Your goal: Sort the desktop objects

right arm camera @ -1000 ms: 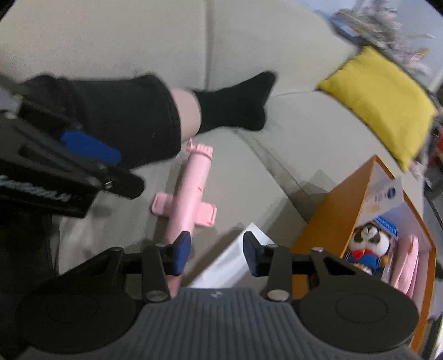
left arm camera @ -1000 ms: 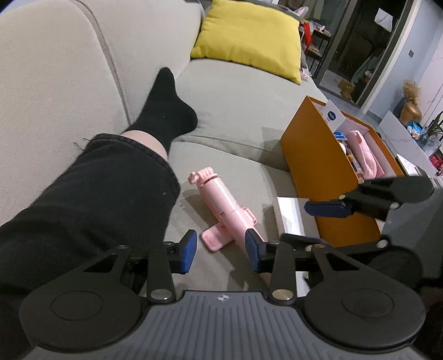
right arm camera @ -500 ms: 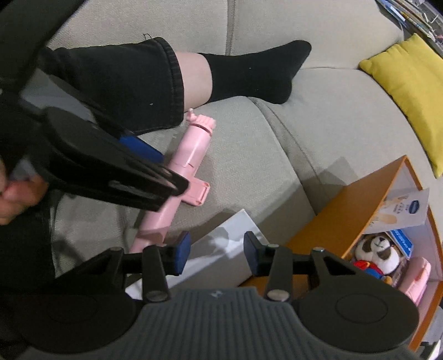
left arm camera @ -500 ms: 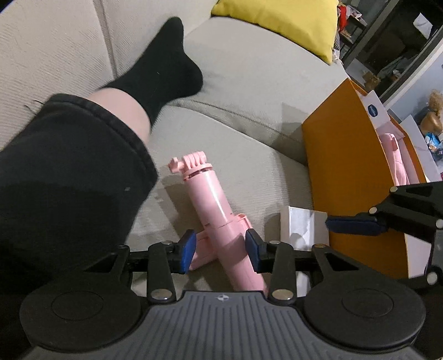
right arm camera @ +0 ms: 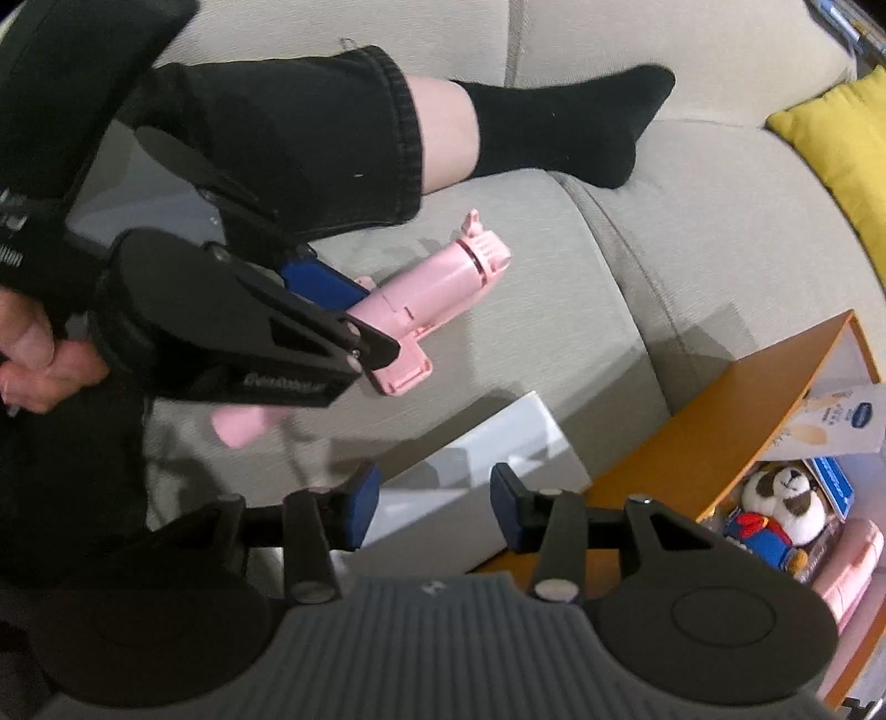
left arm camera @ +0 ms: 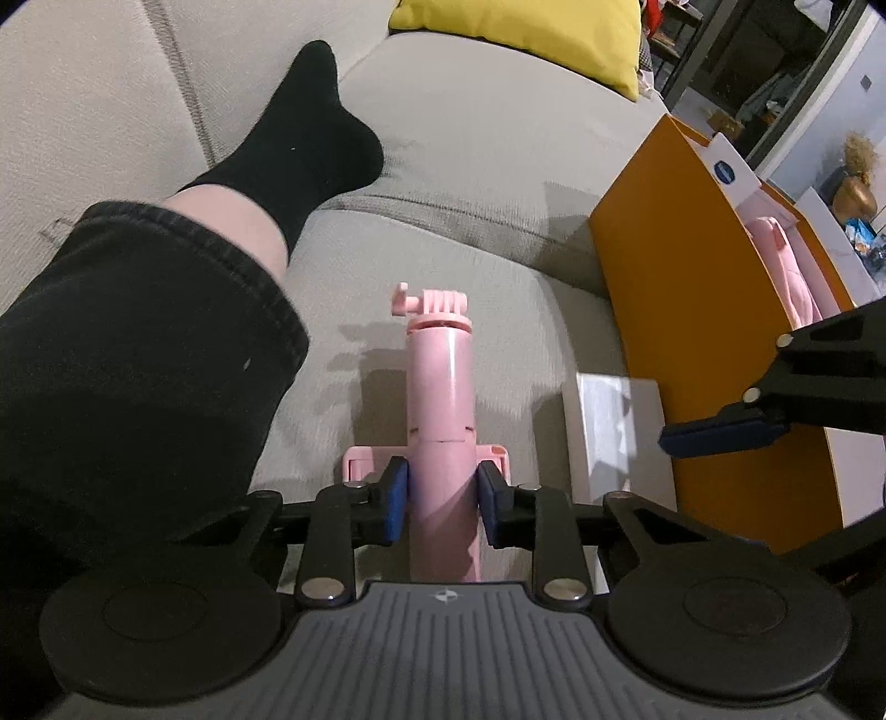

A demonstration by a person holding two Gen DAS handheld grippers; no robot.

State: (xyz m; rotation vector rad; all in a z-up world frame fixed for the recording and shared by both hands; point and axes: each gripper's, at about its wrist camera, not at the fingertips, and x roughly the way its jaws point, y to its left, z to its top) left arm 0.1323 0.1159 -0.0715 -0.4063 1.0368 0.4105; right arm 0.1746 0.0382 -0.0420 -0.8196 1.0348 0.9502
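Clamping low in the frame, the left gripper (left arm camera: 443, 495) was seen closing its jaws on the pink selfie stick (left arm camera: 441, 387) (not yet lifted off the sofa (left arm camera: 470, 166)). The right gripper (right arm camera: 434, 507) hung open over a white box (right arm camera: 487, 443); the orange bin (right arm camera: 720, 421), at right, was already partly filled.

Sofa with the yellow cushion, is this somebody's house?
Probably yes, a living room at home: a grey sofa with a yellow cushion, a person's leg in a black sock resting on it, and an orange box of toys.
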